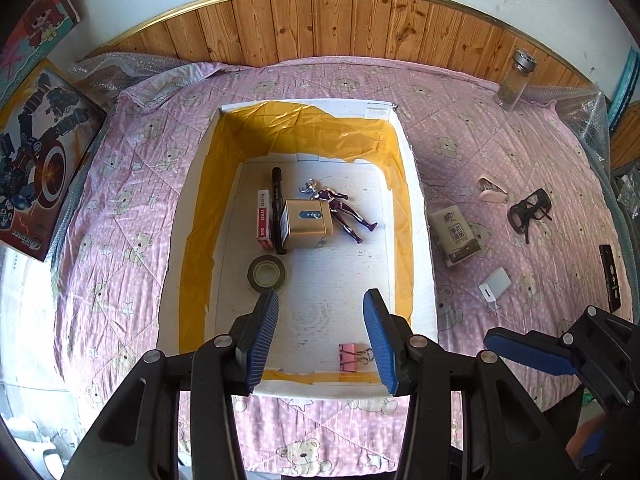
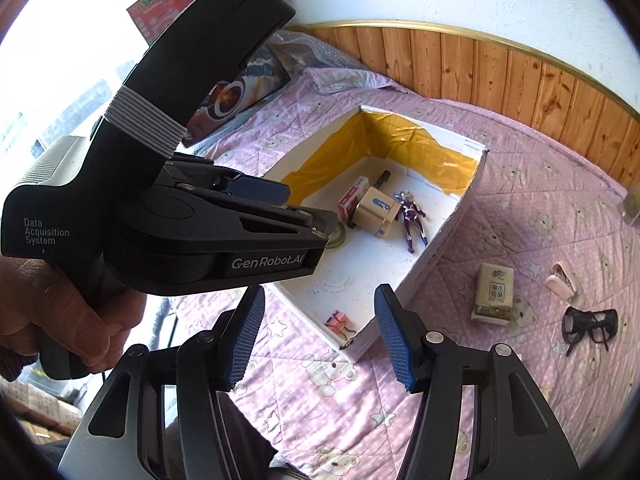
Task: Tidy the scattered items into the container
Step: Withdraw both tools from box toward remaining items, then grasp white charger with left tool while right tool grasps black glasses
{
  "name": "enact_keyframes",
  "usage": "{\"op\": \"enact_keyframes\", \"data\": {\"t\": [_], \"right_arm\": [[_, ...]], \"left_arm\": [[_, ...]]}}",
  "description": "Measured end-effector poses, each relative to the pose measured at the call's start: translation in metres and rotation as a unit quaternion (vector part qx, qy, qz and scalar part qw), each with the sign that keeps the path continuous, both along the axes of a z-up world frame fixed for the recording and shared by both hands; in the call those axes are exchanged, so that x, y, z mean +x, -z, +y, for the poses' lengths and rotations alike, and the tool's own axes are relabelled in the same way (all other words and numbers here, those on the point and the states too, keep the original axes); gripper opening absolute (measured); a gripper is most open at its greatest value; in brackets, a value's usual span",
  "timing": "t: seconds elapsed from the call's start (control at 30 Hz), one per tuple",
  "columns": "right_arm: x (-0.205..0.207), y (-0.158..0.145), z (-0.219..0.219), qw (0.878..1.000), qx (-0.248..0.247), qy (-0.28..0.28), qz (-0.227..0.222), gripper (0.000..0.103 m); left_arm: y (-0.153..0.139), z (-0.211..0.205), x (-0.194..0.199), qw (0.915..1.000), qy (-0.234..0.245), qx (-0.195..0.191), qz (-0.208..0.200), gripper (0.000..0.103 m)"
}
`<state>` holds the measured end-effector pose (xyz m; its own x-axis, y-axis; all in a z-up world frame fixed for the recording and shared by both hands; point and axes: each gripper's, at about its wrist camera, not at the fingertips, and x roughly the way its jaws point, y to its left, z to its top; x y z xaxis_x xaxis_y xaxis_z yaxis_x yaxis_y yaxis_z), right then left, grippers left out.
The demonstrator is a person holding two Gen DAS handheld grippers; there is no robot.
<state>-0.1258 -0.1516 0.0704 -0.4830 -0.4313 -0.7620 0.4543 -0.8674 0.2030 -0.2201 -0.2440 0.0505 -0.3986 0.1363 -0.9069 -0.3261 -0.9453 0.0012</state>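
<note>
Box (image 1: 416, 216) front floor free; tape roll (image 1: 266, 273) mid-left.

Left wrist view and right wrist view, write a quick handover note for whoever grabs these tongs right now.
Left tongs: open, empty, above the near end of the box.
Right tongs: open, empty, off the box's near right corner.

In the box: tape roll, red card box, black marker, gold tin, toy figure, pink binder clip.

Left on the quilt, right of the box: tissue pack, white charger, glasses, small pink stapler, black remote-like bar, glass jar at the far right corner.
</note>
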Motion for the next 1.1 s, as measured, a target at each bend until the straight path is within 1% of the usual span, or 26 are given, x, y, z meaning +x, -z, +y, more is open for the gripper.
{"op": "enact_keyframes", "data": {"t": [0.2,0.37,0.57,0.63,0.8,0.9,1.1], "right_arm": [[0.02,-0.002,0.01,1.0,-0.008,0.008,0.008,0.061],[0.041,-0.002,0.027,0.999,-0.025,0.035,0.021,0.061],[0.064,0.014,0.059,0.995,-0.053,0.077,0.017,0.061],[0.07,0.021,0.071,0.994,-0.059,0.092,0.012,0.061],[0.082,0.037,0.115,0.987,-0.08,0.141,0.0,0.06],[0.085,0.049,0.142,0.981,-0.091,0.173,-0.012,0.06],[0.082,0.078,0.186,0.967,-0.104,0.229,-0.037,0.06]], "left_arm": [[-0.005,0.005,0.025,1.0,0.004,0.002,0.007,0.046],[-0.006,0.011,0.047,0.9998,0.008,0.005,0.015,0.047],[-0.007,0.027,0.077,0.9988,0.029,0.007,0.037,0.048],[-0.007,0.034,0.088,0.9981,0.041,0.017,0.043,0.051],[-0.004,0.058,0.113,0.9955,0.072,0.031,0.053,0.052],[-0.001,0.075,0.122,0.9929,0.096,0.036,0.061,0.056],[0.019,0.113,0.124,0.9899,0.13,0.043,0.038,0.058]]}}
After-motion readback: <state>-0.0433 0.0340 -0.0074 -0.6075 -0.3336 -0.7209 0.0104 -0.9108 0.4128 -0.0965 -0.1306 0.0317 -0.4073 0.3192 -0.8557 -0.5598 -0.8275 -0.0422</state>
